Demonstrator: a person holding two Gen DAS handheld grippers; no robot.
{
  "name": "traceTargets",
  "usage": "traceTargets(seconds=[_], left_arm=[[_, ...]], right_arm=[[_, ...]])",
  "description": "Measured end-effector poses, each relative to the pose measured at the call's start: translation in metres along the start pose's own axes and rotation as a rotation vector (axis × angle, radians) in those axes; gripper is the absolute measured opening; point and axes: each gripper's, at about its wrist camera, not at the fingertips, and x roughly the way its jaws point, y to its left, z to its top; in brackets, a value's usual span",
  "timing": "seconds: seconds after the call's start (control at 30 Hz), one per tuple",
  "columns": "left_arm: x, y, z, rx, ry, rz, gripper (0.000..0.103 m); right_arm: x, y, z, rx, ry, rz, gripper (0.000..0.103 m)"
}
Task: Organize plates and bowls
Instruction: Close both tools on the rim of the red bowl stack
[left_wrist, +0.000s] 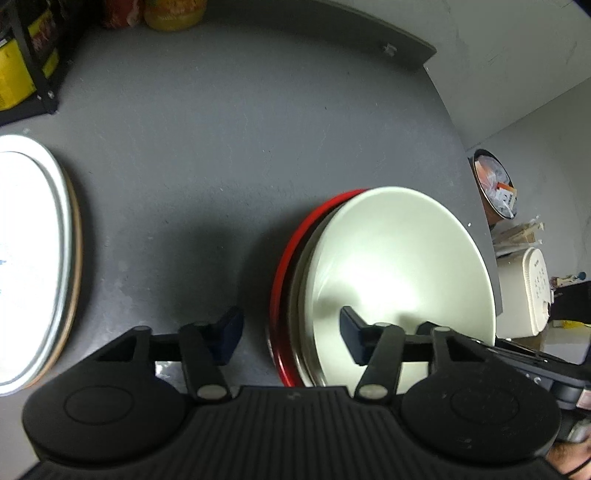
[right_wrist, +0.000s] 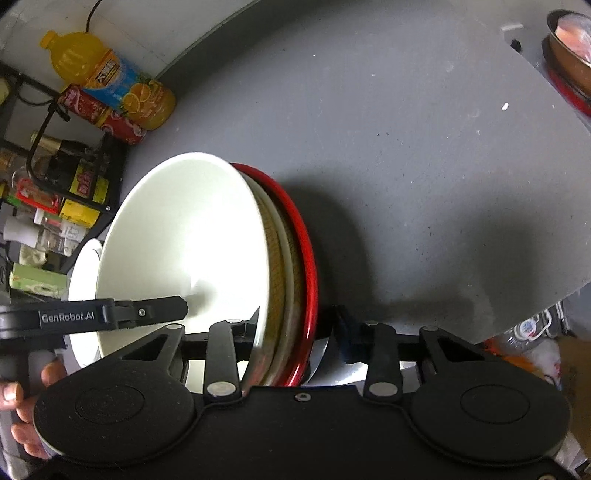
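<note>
A stack of dishes stands on the grey table: a white bowl (left_wrist: 402, 266) on top of a cream dish and a red plate (left_wrist: 284, 280). My left gripper (left_wrist: 291, 332) is open; its fingers straddle the near left rim of the stack. In the right wrist view the same white bowl (right_wrist: 184, 236) sits over the red plate (right_wrist: 308, 258). My right gripper (right_wrist: 299, 332) is open, its fingers on either side of the stack's rim. The left gripper's finger (right_wrist: 147, 312) reaches over the bowl. A second stack of white plates (left_wrist: 33, 258) lies at the far left.
A black wire rack (right_wrist: 66, 173) with bottles and jars stands at the table's back corner, next to an orange juice bottle (right_wrist: 110, 77) and a red can (right_wrist: 99, 114). A bin (left_wrist: 496, 184) and a white appliance (left_wrist: 528, 291) sit beyond the table's right edge.
</note>
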Motion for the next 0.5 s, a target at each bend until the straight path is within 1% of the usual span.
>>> traceTargets(seconds=[0.07, 0.1, 0.17, 0.23, 0.3, 0.4, 0.5], left_arm=[[0.004, 0.001, 0.002, -0.010, 0.017, -0.012, 0.044], [0.007, 0.002, 0.003, -0.008, 0.023, -0.018, 0.039], [0.009, 0.001, 0.003, 0.001, 0.033, -0.012, 0.037], [0.012, 0.001, 0.004, 0.010, 0.037, -0.004, 0.032], [0.012, 0.003, 0.004, 0.006, 0.040, -0.005, 0.030], [0.013, 0.008, 0.005, -0.028, 0.045, -0.023, 0.026], [0.012, 0.009, 0.003, -0.024, 0.035, -0.005, 0.025]], right_arm=[[-0.001, -0.001, 0.000, 0.014, -0.004, 0.004, 0.034], [-0.001, -0.001, 0.001, 0.016, -0.007, 0.004, 0.033], [-0.002, 0.002, 0.003, -0.005, -0.012, 0.002, 0.033], [-0.002, 0.008, 0.004, -0.029, -0.017, 0.000, 0.033], [-0.002, 0.012, 0.006, -0.035, -0.018, 0.000, 0.033], [-0.001, 0.018, 0.006, -0.046, -0.013, 0.015, 0.033], [-0.002, 0.025, 0.008, -0.056, -0.018, 0.028, 0.033]])
